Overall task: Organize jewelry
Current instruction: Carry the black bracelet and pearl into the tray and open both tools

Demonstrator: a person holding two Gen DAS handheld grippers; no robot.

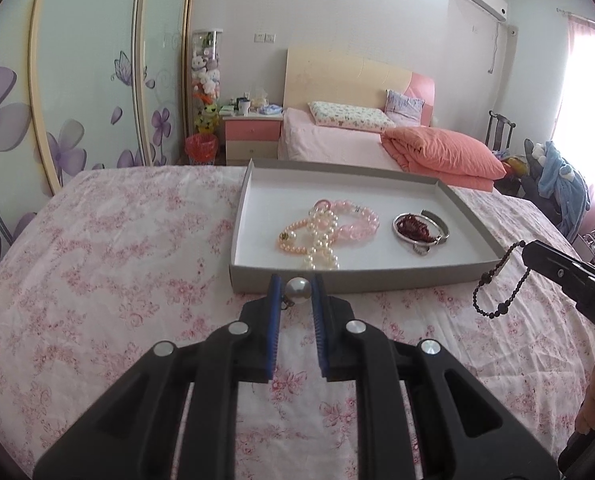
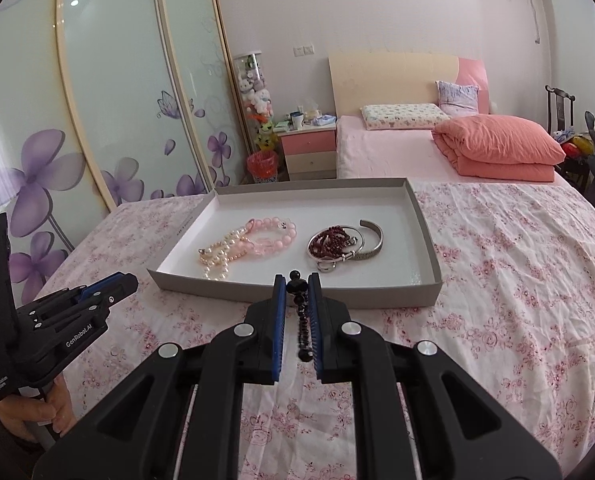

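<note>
A shallow grey tray (image 1: 337,278) (image 2: 257,286) lies on the pink floral cloth. In it lie pink and white bead bracelets (image 1: 329,228) (image 2: 249,240) and a dark red bead bracelet with silver bangles (image 1: 417,230) (image 2: 345,242). My left gripper (image 1: 297,290) is shut on a large pearl piece (image 1: 297,291), just in front of the tray's near wall. My right gripper (image 2: 297,284) is shut on a black bead bracelet (image 2: 303,328), which hangs from it in the left wrist view (image 1: 497,288), right of the tray's near corner.
The floral cloth (image 1: 117,260) covers the work surface. Behind stand a bed with an orange quilt (image 1: 441,152), a pink nightstand (image 1: 251,136), a red bin (image 1: 200,148) and flowered wardrobe doors (image 1: 77,80). My left gripper shows at the right wrist view's left (image 2: 109,288).
</note>
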